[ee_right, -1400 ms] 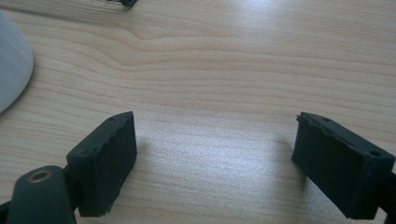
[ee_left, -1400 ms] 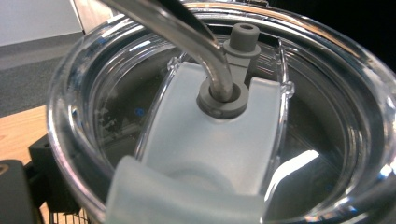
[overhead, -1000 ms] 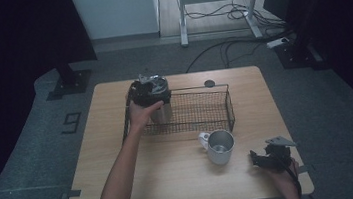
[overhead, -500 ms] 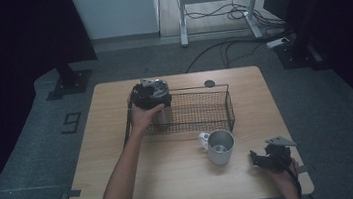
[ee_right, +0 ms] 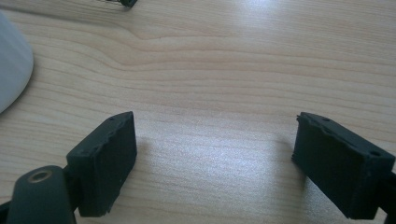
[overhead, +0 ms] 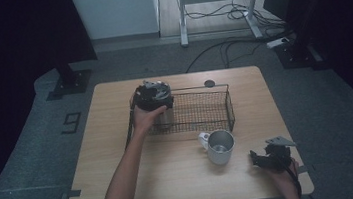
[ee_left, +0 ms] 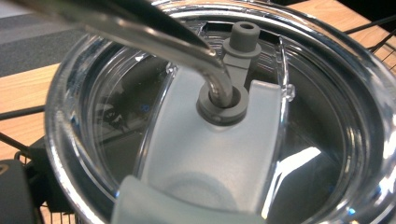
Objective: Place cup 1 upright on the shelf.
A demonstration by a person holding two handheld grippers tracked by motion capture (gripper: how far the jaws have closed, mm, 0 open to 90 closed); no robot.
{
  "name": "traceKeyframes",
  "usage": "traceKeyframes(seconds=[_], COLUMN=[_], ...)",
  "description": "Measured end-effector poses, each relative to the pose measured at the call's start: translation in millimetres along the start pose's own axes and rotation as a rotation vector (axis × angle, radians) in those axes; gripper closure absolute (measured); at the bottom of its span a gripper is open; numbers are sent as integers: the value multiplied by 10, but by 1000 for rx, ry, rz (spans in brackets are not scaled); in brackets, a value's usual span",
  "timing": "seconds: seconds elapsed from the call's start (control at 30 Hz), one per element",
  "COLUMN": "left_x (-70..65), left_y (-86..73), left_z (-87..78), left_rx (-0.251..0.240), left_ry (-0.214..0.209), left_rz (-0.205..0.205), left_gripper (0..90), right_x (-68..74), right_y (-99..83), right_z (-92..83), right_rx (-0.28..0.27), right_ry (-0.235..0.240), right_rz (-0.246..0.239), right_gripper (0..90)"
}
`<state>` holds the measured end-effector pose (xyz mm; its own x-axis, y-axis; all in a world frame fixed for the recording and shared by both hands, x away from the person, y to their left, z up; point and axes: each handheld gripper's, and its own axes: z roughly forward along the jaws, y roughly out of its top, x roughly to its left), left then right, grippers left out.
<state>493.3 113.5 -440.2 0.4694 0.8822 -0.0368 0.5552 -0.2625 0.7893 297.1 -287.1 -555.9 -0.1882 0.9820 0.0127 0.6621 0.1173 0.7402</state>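
I am holding a clear-lidded tumbler (overhead: 160, 94) at the left end of the wire basket (overhead: 201, 111), my left gripper (overhead: 150, 96) closed around it, apparently to set it inside; a metal straw (ee_left: 205, 56) is passing through the lid's grey grommet. Nearer me than the basket, a steel mug (overhead: 219, 146) is standing; beyond it my right gripper (overhead: 264, 159) is resting on the table (overhead: 173, 175), jaws apart, empty.

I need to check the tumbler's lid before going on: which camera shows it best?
The left gripper view: the clear lid is seen close up, with its frosted slider, grey plug and the bent metal straw through it. In the high view the left gripper covers the tumbler at the wire basket end. The right gripper view looks at bare table.
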Motion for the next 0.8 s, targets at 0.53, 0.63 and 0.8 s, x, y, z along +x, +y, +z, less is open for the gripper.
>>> traceKeyframes(seconds=[0.53,0.63,0.8], left_x=[6,0,3], left_y=[-76,-105,-137], left_z=[17,1,-30], left_rx=[14,14,12], left_ry=[8,10,8], left_rz=[12,22,26], left_gripper=[39,39,39], right_x=[0,0,0], right_y=[0,0,0], right_z=[0,0,0], right_rx=[0,0,0], right_ry=[0,0,0], right_rz=[0,0,-1], right_gripper=[133,133,134])
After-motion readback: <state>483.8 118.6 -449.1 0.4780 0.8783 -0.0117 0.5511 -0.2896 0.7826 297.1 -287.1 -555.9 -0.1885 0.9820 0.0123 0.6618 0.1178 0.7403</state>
